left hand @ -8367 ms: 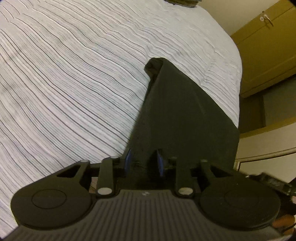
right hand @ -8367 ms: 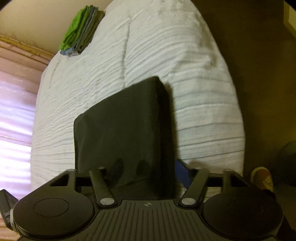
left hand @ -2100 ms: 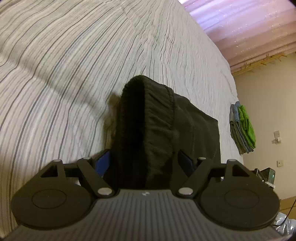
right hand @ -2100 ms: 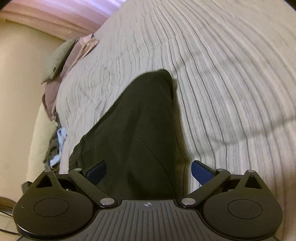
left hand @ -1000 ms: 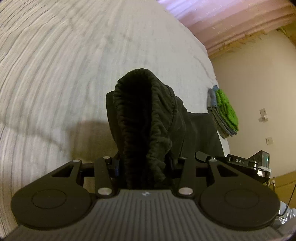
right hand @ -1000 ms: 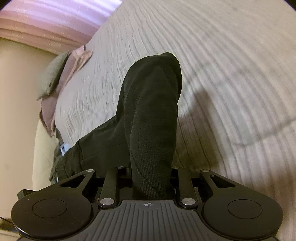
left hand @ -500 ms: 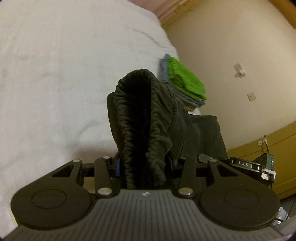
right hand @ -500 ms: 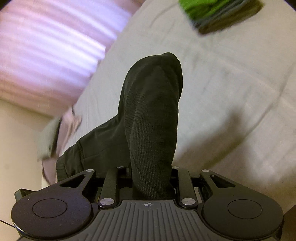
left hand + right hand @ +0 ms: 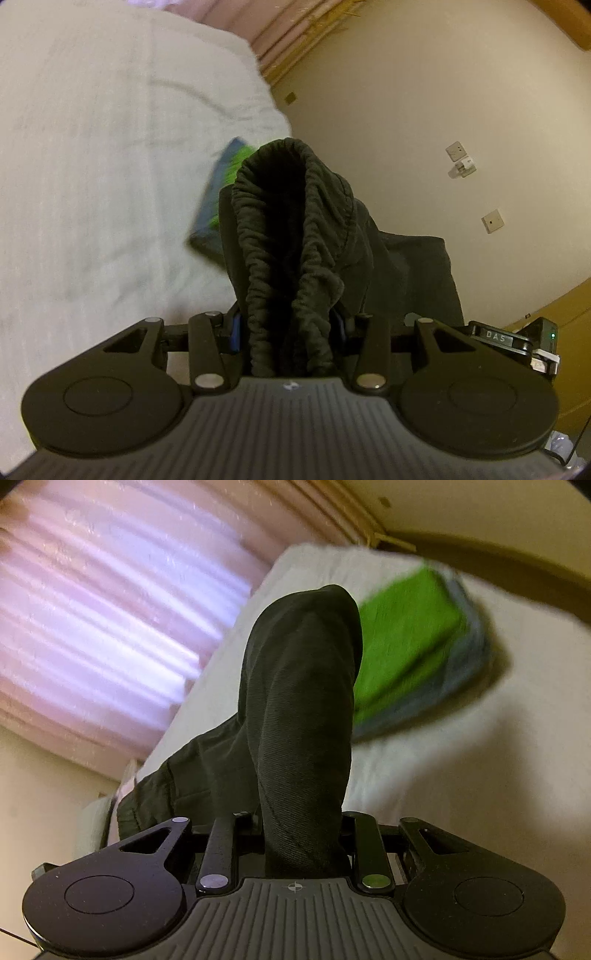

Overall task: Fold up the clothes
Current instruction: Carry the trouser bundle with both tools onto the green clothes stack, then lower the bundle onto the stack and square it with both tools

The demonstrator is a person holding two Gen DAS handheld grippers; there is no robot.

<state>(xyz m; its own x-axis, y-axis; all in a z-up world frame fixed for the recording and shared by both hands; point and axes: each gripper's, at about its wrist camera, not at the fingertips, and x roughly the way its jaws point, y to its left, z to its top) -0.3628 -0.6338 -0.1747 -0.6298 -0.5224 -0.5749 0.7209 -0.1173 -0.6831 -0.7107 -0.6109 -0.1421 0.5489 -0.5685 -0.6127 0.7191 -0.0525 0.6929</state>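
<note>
Change since half a second ago: both views have swung further toward the far end of the bed. In the left view the wall now fills the right half, and the stack point(image 9: 225, 184) sits mostly behind the garment instead of beside it. In the right view the stack point(image 9: 417, 646) has grown large and lies just right of the garment; the curtain point(image 9: 103, 609) fills the left. The grips are unchanged.

Garment point(image 9: 295, 236): black, soft knit, folded into a thick bundle. Left view shows its gathered elastic waistband, ribbed and puckered, forming a narrow arched loop; a flatter panel hangs to the right. Right view shows a smooth, fine-twill fold point(image 9: 303, 716), rounded at the top, with a puckered edge trailing low left. Held up over the bed, carried between both grippers.

Left gripper point(image 9: 288, 328): jaws drawn close, pinching the waistband; blue pads just visible at either side.

Right gripper point(image 9: 303, 834): jaws drawn close, pinching the smooth fold.

Bed point(image 9: 92, 155): white cover, faintly striped, motion-blurred.

Stack: folded cloths, green on top, grey-blue beneath, lying on the bed near its far corner.

Wall point(image 9: 424, 92): cream, with two pale switch plates.
</note>
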